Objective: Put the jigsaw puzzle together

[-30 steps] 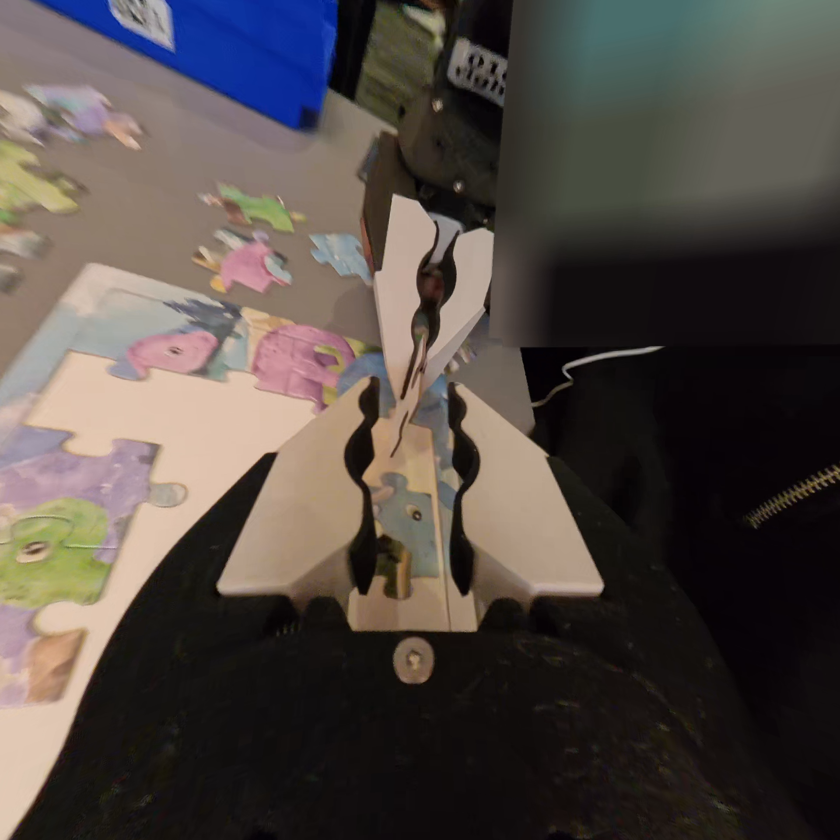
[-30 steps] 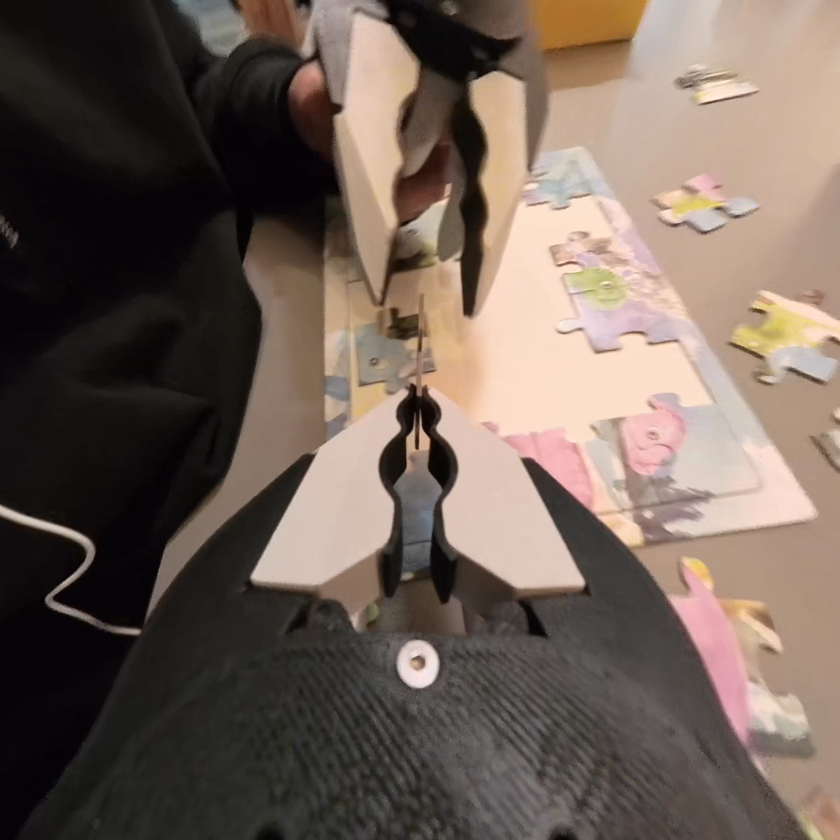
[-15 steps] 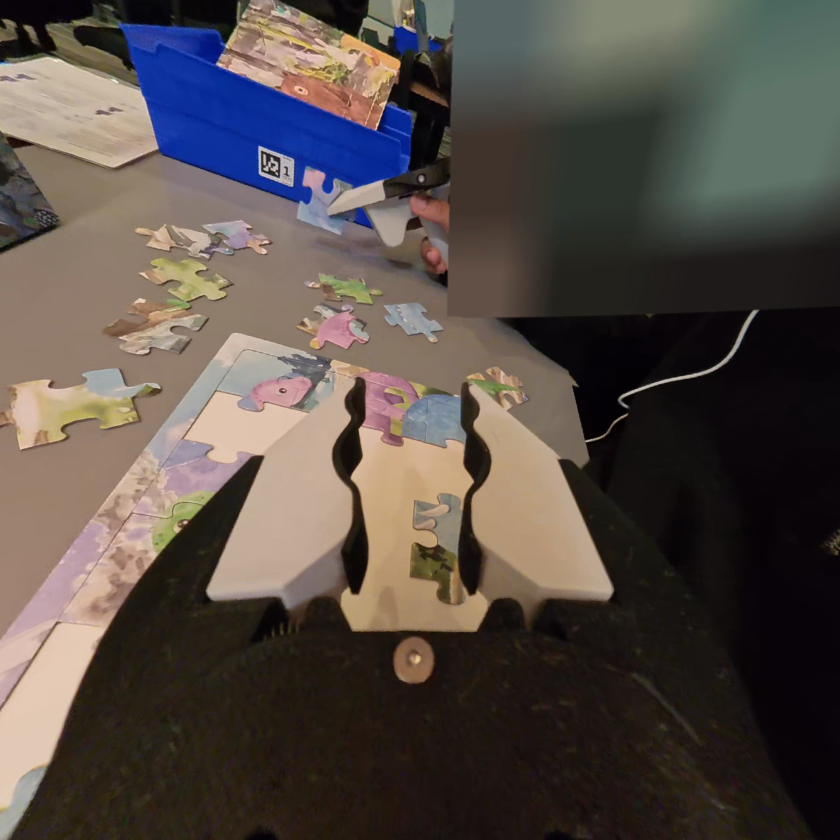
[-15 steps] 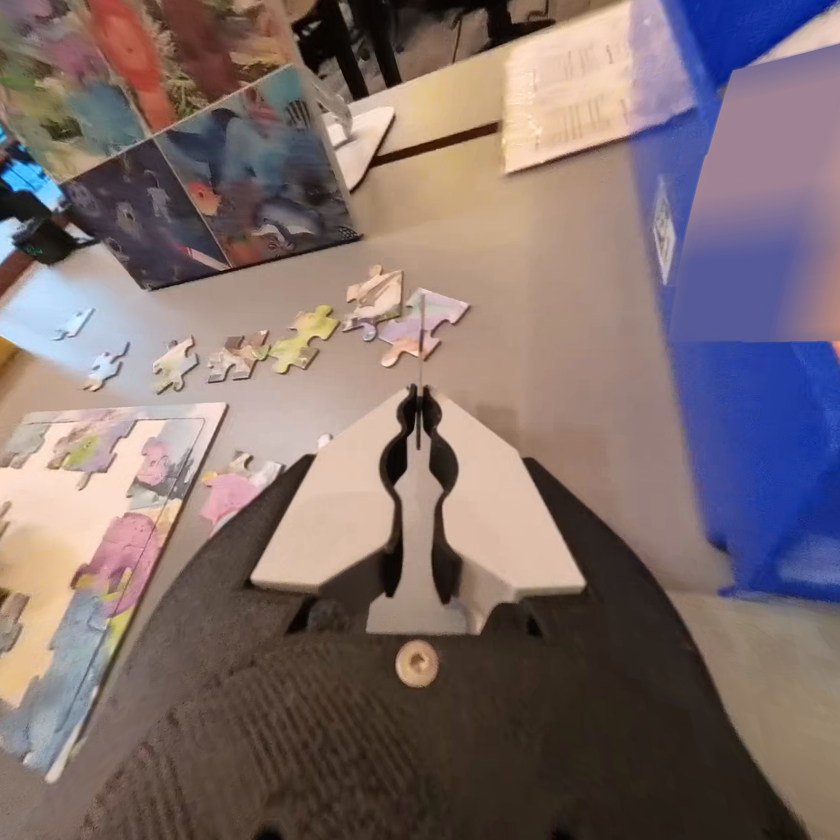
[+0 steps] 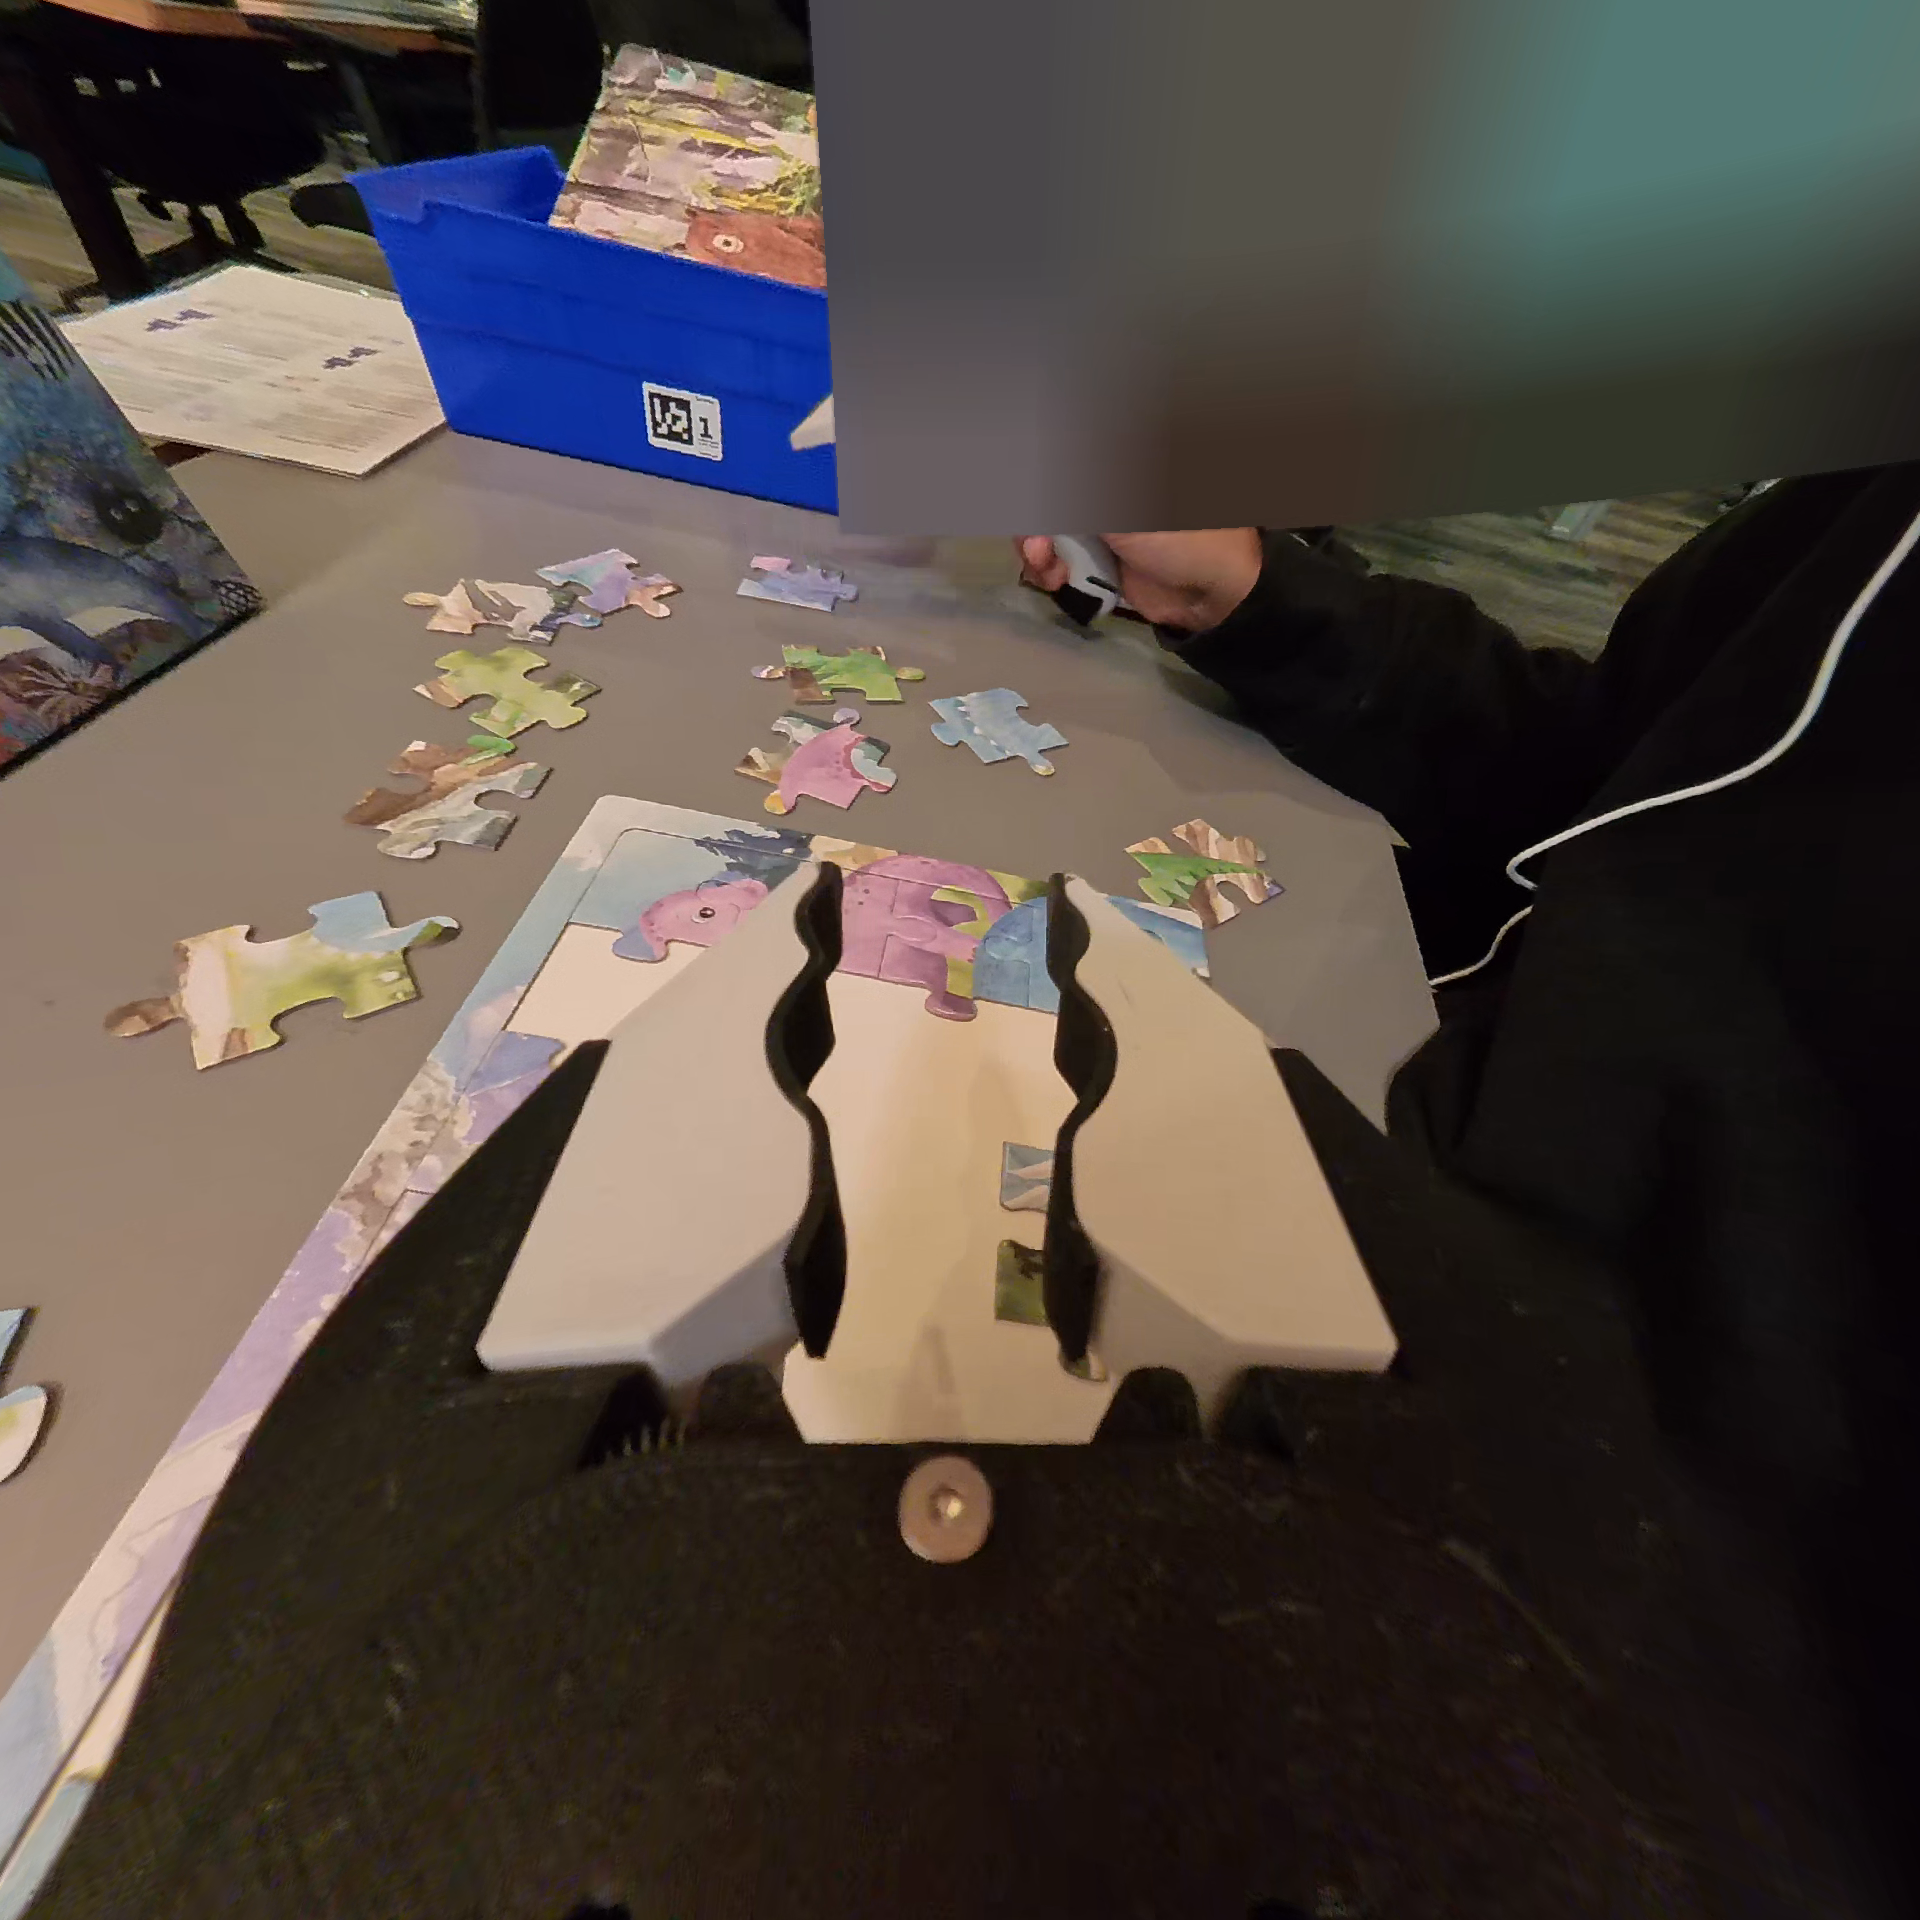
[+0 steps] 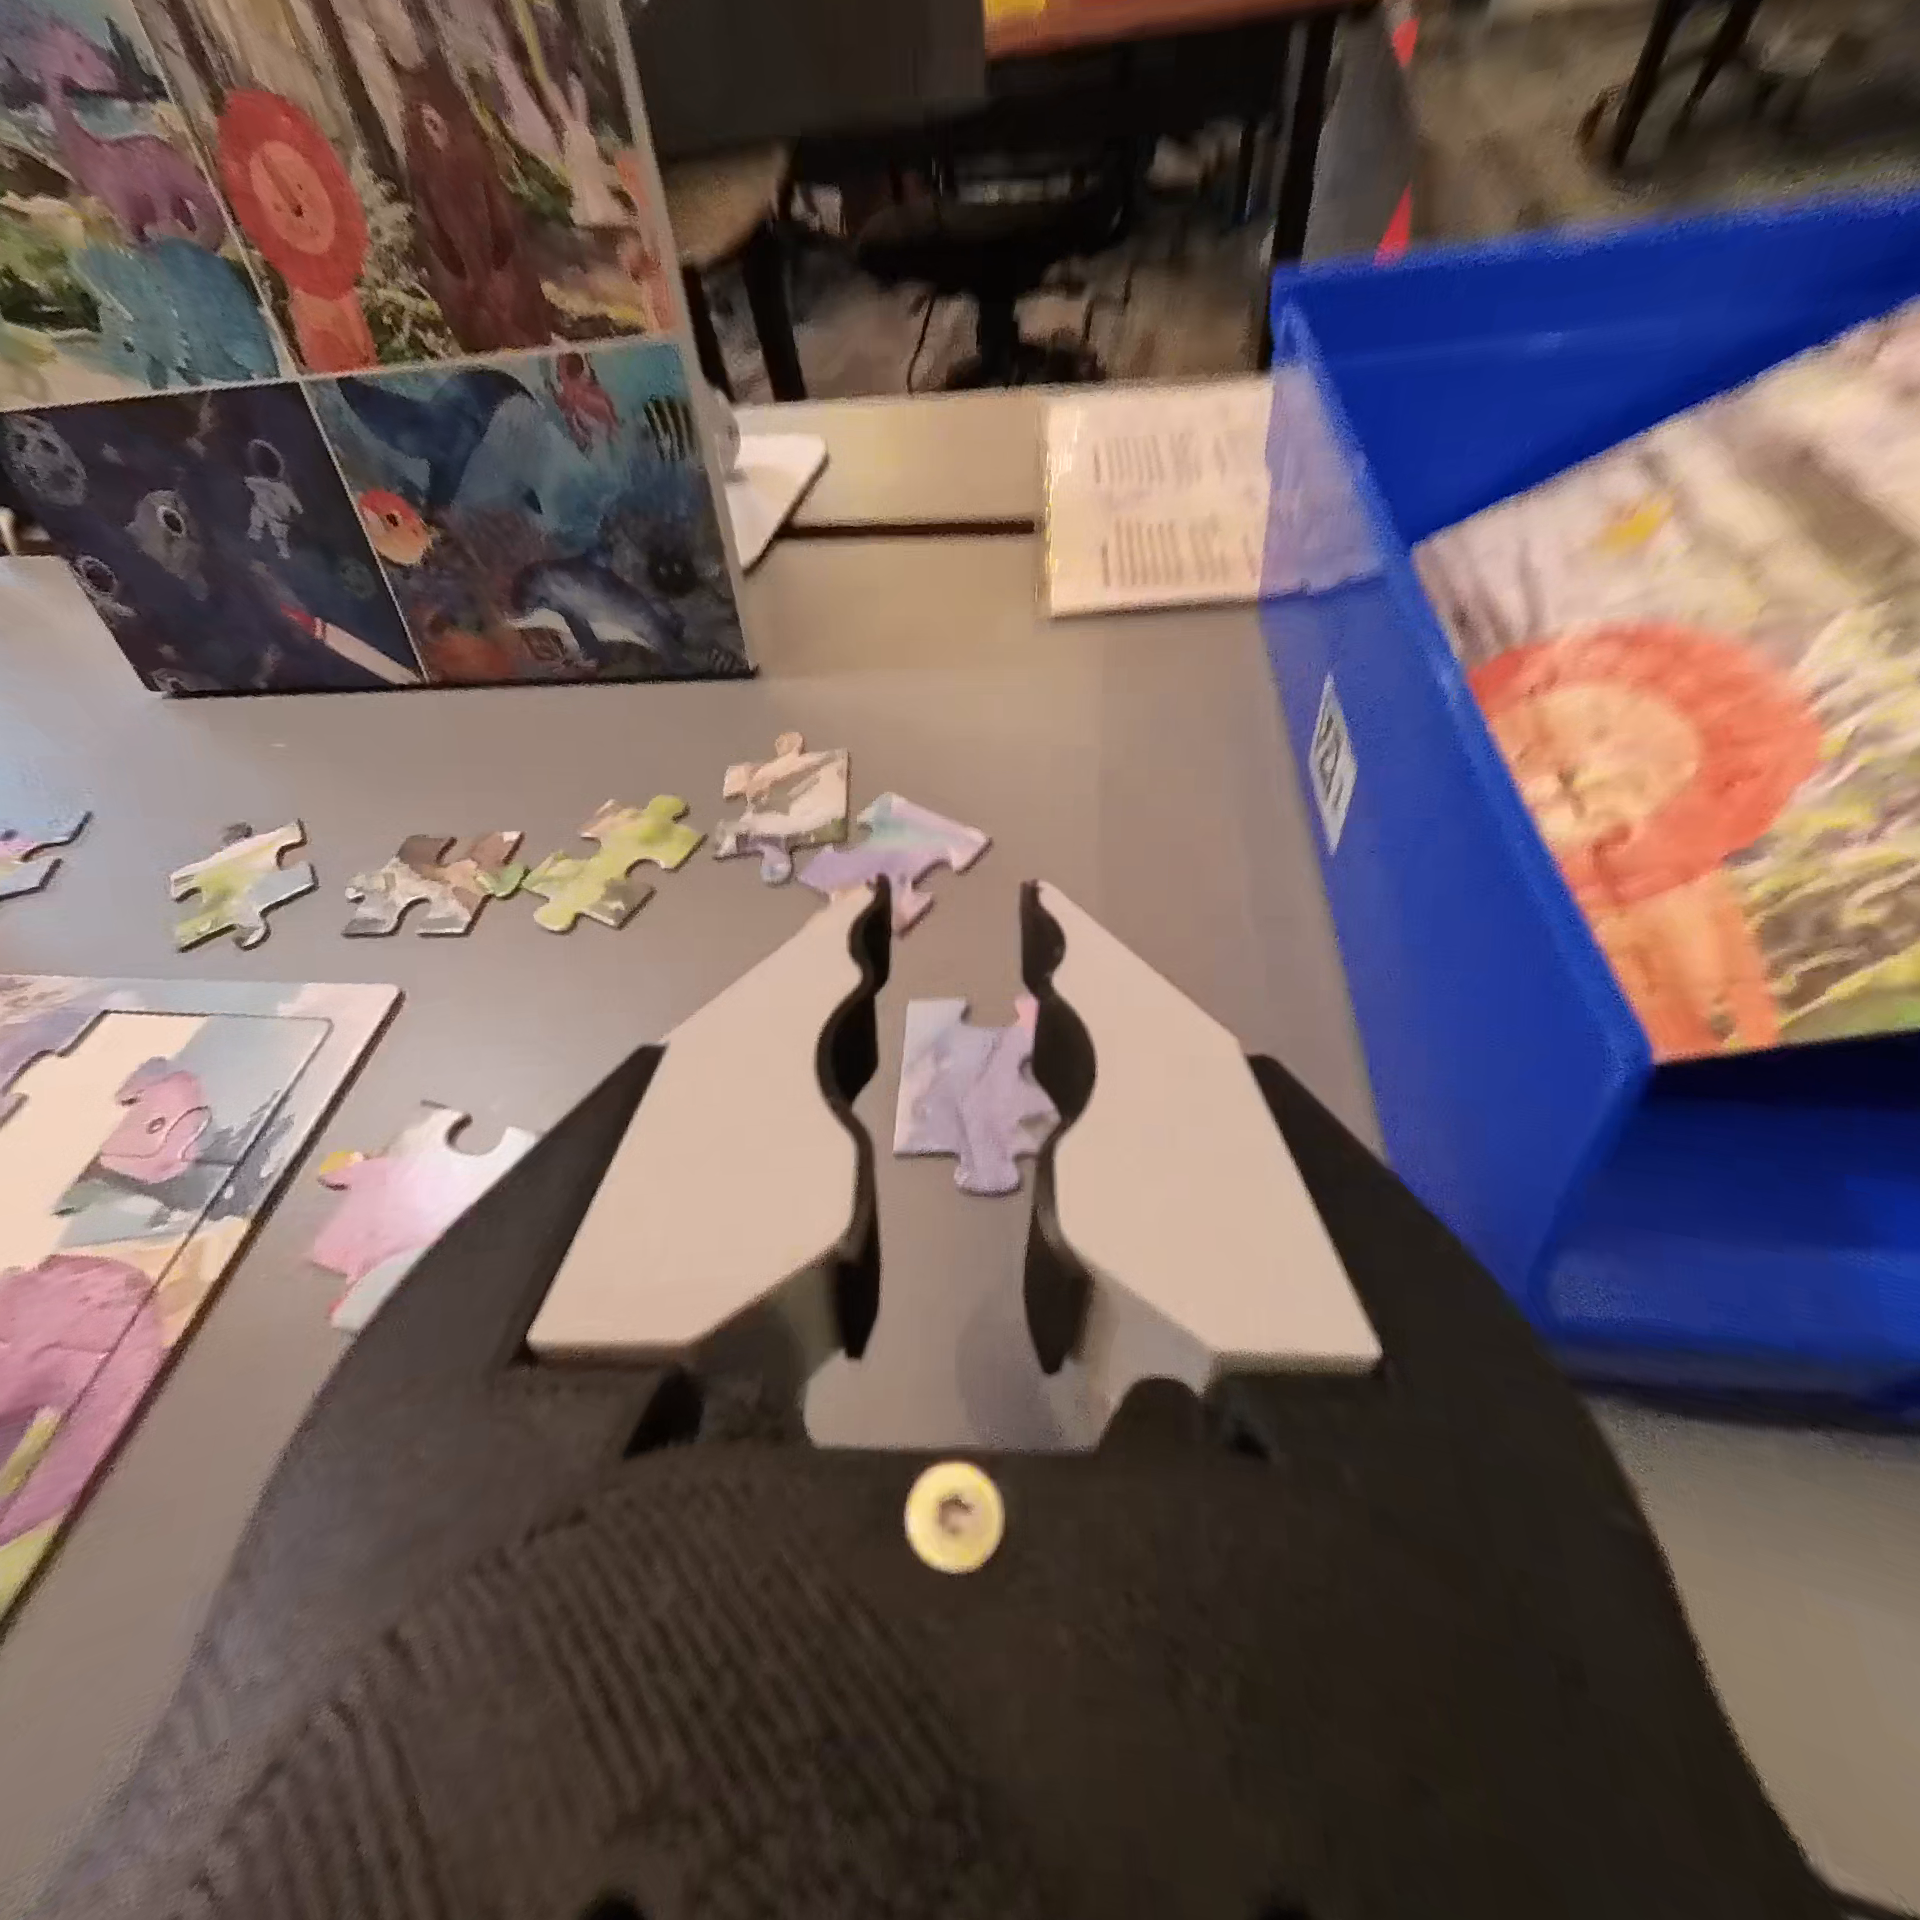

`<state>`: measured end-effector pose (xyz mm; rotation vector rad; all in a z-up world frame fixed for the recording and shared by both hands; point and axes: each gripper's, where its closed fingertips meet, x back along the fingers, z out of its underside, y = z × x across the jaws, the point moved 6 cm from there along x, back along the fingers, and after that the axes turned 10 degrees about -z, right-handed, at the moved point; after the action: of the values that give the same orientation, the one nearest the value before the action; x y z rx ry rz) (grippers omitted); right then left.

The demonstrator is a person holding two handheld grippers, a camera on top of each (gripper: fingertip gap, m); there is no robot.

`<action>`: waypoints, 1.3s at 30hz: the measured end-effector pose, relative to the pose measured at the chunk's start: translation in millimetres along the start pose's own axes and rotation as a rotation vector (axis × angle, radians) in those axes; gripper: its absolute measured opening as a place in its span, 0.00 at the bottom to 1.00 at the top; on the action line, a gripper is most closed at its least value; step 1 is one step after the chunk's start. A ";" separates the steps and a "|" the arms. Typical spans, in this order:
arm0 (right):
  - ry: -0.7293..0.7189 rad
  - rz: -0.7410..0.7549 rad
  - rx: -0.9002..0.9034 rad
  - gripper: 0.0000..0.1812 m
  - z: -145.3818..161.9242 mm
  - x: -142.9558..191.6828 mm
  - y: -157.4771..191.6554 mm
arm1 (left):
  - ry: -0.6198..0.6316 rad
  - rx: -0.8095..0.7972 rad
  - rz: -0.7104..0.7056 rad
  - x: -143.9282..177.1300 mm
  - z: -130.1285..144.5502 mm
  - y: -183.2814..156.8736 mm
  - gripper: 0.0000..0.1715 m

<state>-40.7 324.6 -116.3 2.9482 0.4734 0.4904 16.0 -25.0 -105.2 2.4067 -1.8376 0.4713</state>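
Observation:
The puzzle tray (image 5: 582,977) lies on the grey table with pink, purple and blue pieces fitted along its far edge. My left gripper (image 5: 943,883) is open and empty above the tray's bare cream middle; a fitted blue-green piece (image 5: 1023,1174) shows between its fingers. My right gripper (image 6: 956,888) is open over the table beside the blue bin (image 6: 1455,1039). A lilac-blue piece (image 6: 966,1091) lies flat on the table between its fingers, and also shows in the left wrist view (image 5: 795,582). The tray corner (image 6: 343,1008) is at the left.
Several loose pieces lie beyond the tray: a green one (image 5: 499,691), a pink one (image 5: 826,758), a pale blue one (image 5: 997,727). A row of pieces (image 6: 613,862) lies ahead of my right gripper. A puzzle box (image 6: 416,520) stands at the back. A printed sheet (image 5: 260,364) lies beside the bin. About 30 centimeters separates my left fingertips from my right.
My right gripper carried a piece, held edge-on, from the tray over to the bin side, then opened; the piece now lies flat on the table. My left gripper drew back, still open.

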 end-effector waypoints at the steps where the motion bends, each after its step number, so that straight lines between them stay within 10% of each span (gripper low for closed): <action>1: -0.038 0.008 0.050 0.14 -5.8 2.4 4.2 | -0.001 -0.004 -0.003 0.2 -0.1 0.3 0.22; 39: -0.116 -0.234 0.258 0.20 -13.6 1.1 58.1 | -0.063 0.053 -0.057 9.6 -5.4 16.3 0.22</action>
<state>-27.7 270.9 -93.7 3.0793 0.9162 0.2461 1.7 -37.1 -99.4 2.5293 -1.7972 0.4505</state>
